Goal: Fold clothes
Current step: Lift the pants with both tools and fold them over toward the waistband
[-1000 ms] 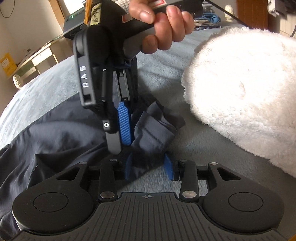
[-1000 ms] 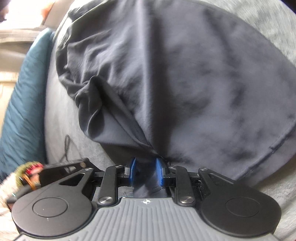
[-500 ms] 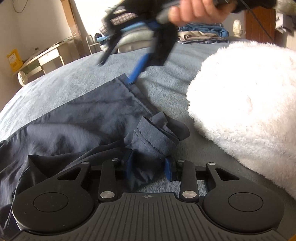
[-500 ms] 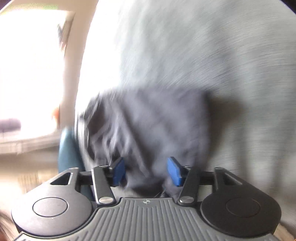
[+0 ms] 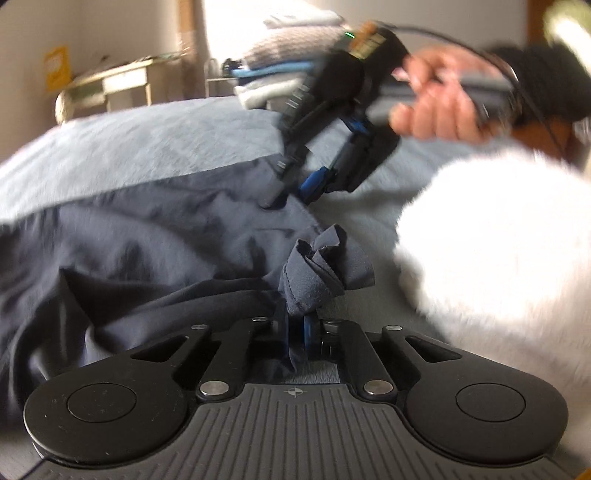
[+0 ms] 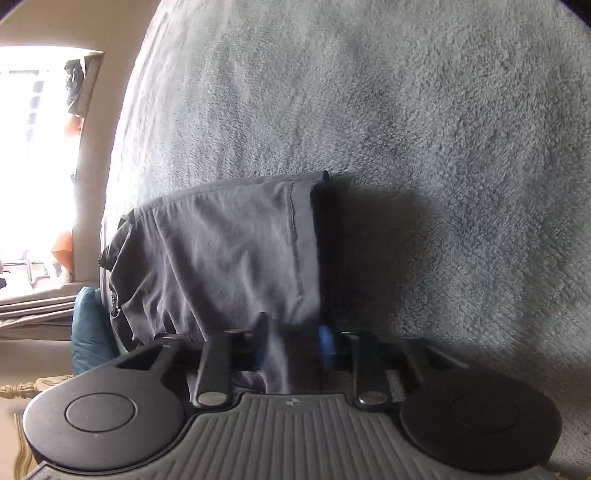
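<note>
Left gripper [image 5: 295,326] jaws pinching garment [image 5: 147,236]; right gripper [image 5: 291,192] angled down, jaws spread.

You are working over a bed covered in a grey plush blanket [image 6: 406,129]. Behind it stands a pale wooden desk [image 5: 122,83] against a cream wall [image 5: 92,33] with a yellow sign [image 5: 57,72] on it. A stack of folded towels [image 5: 280,62] sits at the far edge of the bed. Strong daylight pours through a window [image 6: 37,147], and a teal cushion [image 6: 88,332] lies beside the bed.
</note>
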Motion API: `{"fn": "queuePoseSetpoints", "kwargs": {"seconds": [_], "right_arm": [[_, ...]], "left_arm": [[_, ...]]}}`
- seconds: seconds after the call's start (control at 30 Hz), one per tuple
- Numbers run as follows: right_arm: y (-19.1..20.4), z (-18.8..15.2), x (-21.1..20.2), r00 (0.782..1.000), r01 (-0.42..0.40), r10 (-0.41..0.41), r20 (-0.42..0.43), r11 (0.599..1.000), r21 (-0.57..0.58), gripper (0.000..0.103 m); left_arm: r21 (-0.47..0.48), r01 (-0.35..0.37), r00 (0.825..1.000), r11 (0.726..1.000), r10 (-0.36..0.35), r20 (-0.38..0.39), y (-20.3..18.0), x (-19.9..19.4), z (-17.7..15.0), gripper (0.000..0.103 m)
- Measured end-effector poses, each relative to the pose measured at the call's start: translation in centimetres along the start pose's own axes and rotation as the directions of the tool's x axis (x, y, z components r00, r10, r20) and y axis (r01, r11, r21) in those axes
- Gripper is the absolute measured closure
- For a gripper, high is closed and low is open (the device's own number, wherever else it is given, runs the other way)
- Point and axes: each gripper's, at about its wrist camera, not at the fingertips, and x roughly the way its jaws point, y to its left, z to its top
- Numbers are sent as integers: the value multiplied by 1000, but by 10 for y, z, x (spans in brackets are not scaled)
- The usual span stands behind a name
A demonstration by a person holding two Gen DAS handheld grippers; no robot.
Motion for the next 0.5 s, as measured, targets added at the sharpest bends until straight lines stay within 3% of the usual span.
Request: {"fn": "queuePoseSetpoints", "kwargs": {"seconds": [0.2,0.3,0.43,0.5], "right_arm": [[18,-6,3,999,-40,41,30,999,-33,98],[34,-3,3,997,-65,67,39,996,-55,98],[62,0,9,993,-112,115,36,990,-85,98],[77,1,18,990,-134,137,27,986,-104,98]], "left_arm": [[-238,86,994,967,-67,89,29,-17,-5,99],[-342,125,987,931,-80,141,44,-27,-8,99],[-470,181,973,864,-89,212,65,-41,-12,99],[-498,183,969,847,-70,237,72,-50,-14,99]]}}
